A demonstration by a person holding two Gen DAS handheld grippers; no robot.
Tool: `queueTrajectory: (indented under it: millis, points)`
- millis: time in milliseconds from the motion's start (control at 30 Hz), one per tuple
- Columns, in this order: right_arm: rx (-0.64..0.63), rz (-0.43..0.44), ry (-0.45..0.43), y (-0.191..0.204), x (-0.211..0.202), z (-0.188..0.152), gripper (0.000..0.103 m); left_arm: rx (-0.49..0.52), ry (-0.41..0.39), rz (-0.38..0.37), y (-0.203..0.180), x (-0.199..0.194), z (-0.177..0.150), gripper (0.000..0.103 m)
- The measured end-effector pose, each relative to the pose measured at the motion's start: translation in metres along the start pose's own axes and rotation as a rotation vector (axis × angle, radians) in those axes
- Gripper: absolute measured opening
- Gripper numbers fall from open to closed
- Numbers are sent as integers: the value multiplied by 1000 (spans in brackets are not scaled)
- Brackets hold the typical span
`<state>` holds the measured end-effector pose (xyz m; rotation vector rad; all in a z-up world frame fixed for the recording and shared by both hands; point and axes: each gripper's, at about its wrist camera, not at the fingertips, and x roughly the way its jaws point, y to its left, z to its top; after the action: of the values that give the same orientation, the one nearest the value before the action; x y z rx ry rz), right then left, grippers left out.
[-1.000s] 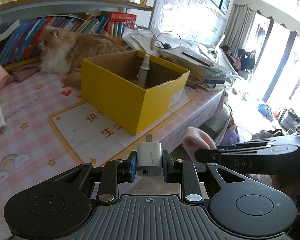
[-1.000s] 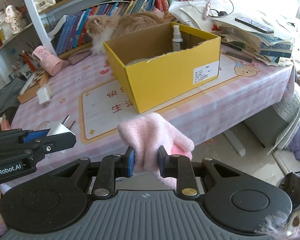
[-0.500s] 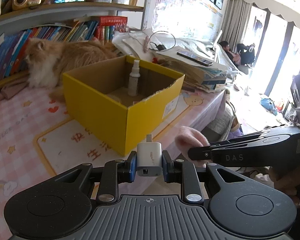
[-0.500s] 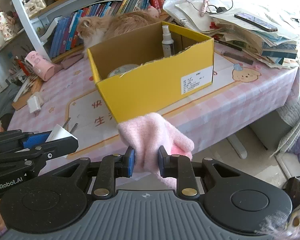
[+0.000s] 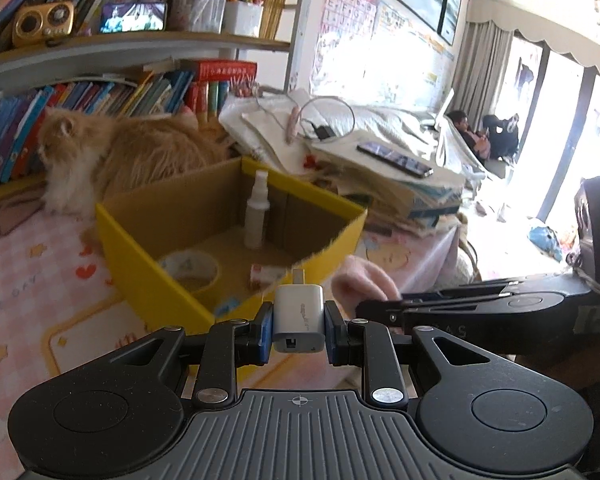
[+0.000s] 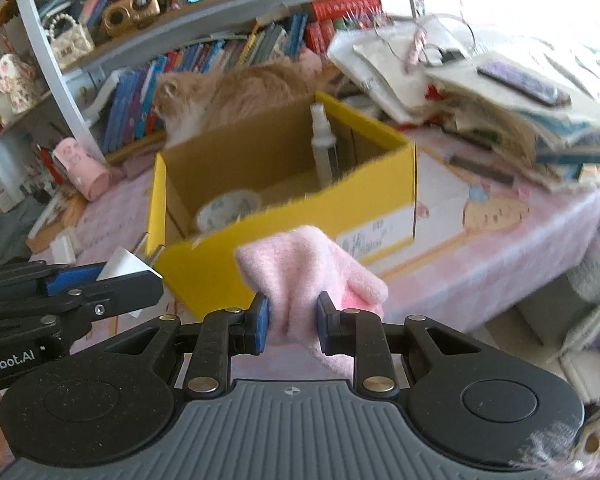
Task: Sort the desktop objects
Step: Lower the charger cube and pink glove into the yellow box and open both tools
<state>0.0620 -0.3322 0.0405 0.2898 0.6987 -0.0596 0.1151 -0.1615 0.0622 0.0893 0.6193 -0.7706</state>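
The left gripper (image 5: 299, 330) has its fingers (image 5: 265, 332) clamped on a white charger (image 5: 300, 318), one blue pad on each flat side, the plug prongs pointing forward. The charger hangs in the air at the near corner of a yellow box (image 5: 148, 272), just outside the torn front edge.

The right gripper (image 6: 290, 322) has its fingers (image 6: 260, 326) clamped on a pink cloth (image 6: 308, 268), which bunches up above the pads and droops down between them. The cloth is held in the air before the box's long front wall (image 6: 284, 236), near the white label.

Each gripper shows in the other's view: the right one comes in from the right in the left wrist view with the pink cloth at its tip, and the left one (image 6: 112, 280) comes in from the left in the right wrist view with the charger's white corner showing. They sit side by side, close together but apart.

The box stands open on a table (image 5: 32, 280) covered in a pink checked cloth. Inside it a white spray bottle (image 5: 256, 212) stands upright by the back wall, a tape roll (image 5: 190, 270) lies flat on the floor of the box, and a small red and white item (image 5: 262, 274) lies near the front edge.

Behind the box an orange cat (image 5: 112, 156) lies against a row of books (image 5: 112, 98). To the right a stack of papers (image 5: 380, 184) carries a phone (image 5: 394, 159).
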Motion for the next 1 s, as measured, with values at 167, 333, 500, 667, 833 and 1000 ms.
queueTrajectory:
  millis: [167, 333, 500, 667, 833, 1000]
  points:
    - [-69, 17, -90, -8, -1, 32, 22, -2, -44, 47, 1, 11, 19, 24]
    - [-138, 53, -169, -11, 4, 67, 22, -9, -88, 112, 8, 21, 34, 24]
    - [-184, 95, -187, -11, 24, 91, 22, -3, -100, 207, 22, 39, 39, 24]
    - [-238, 144, -145, -4, 48, 100, 22, 3, -79, 257, 31, 51, 37, 24]
    - [-275, 171, -69, 2, 77, 95, 22, 11, -7, 274, 31, 72, 28, 24]
    - [-295, 164, -3, 0, 99, 84, 22, 17, 39, 265, 27, 83, 19, 24]
